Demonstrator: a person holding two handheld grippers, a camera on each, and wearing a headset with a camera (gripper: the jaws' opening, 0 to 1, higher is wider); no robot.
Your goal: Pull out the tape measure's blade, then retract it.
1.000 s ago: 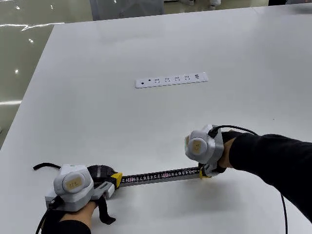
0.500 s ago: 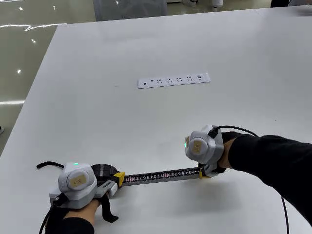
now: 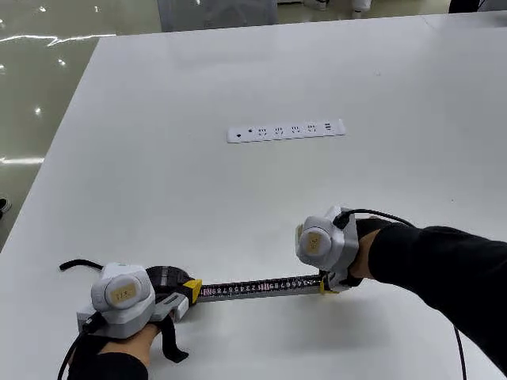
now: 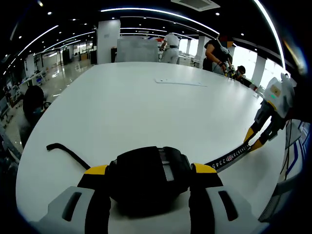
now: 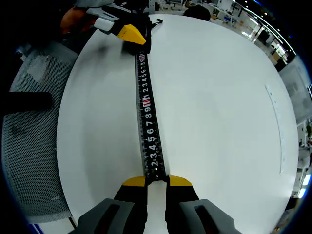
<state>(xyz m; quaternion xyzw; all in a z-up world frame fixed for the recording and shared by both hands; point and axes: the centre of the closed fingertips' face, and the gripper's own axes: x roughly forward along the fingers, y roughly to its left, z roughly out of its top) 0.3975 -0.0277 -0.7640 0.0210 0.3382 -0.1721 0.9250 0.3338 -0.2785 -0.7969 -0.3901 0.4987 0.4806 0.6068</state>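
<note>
The tape measure [image 3: 168, 279] [image 4: 146, 183] lies at the near left corner of the bench [image 3: 238, 198], a black case resting on the white surface. Its blade [image 3: 257, 286] [image 4: 229, 158] [image 5: 147, 107] is drawn out to the right and runs flat along the near edge of the bench, numbers facing up.

The left gripper [image 3: 187, 293] [image 4: 149, 169] has its yellow-tipped fingers [image 4: 96, 169] clamped on the case, one on each side. The right gripper [image 3: 325, 283] [image 5: 156, 181] sits at the far end of the blade. Its fingers [image 5: 134, 181] are closed together on the blade's tip, which rests on the bench.

A black strap [image 3: 75, 265] [image 4: 68, 151] trails from the case to the left across the bench, and another loop of it hangs near the person's left hand [image 3: 119, 348]. A dark sleeve [image 3: 444, 261] reaches in from the right behind the right gripper, with a black cable [image 3: 380, 214] arching over the wrist.

Farther out, near the middle of the bench and well apart from the tape measure, lies a white power strip [image 3: 287, 130] [image 4: 181, 83]. Past the far edge of the bench, the left gripper view shows people [image 4: 170, 46] standing in a bright hall.
</note>
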